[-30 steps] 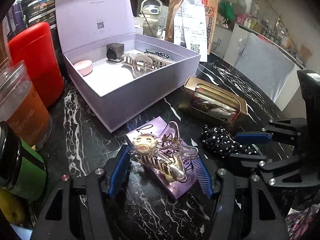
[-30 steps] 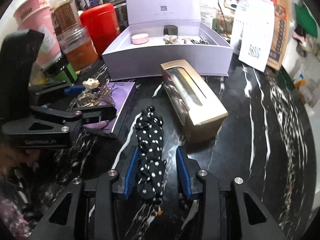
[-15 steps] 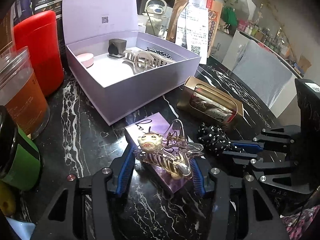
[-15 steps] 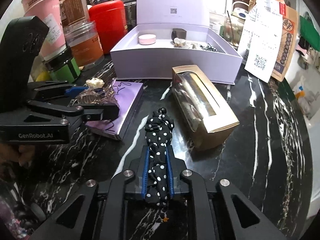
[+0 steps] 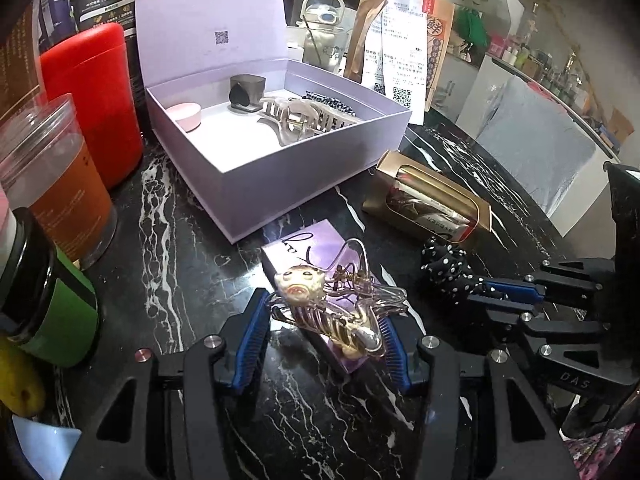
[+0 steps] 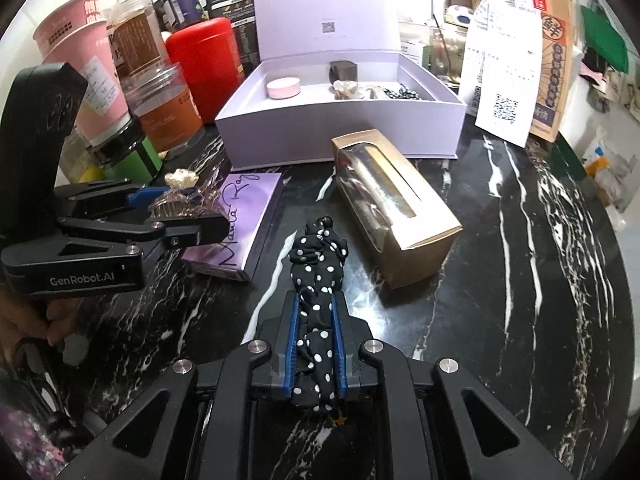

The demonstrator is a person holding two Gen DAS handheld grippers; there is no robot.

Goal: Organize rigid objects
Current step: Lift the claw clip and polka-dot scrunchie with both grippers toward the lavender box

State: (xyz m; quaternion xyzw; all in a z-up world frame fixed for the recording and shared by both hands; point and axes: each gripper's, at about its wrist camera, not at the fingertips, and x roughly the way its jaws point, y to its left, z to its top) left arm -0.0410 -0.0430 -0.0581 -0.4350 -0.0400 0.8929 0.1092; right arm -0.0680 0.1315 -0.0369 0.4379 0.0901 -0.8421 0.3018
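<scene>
Clip (image 5: 336,308), clear with a pale flower, sits clamped in the left gripper (image 5: 324,336) over the purple palette (image 6: 240,220); the right gripper (image 6: 316,344) pinches the dotted scrunchie (image 6: 318,268). Lift both clear, carry them above the lilac box (image 5: 280,168) rim, then release gently. Cluttered black marble table (image 6: 520,280).

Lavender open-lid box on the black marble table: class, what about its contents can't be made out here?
- Lavender open-lid box, right wrist view: its front wall hides the floor.
- Cream claw hair clip, left wrist view: hides part of the dotted band behind it.
- Dark cube: too small to identify.
</scene>
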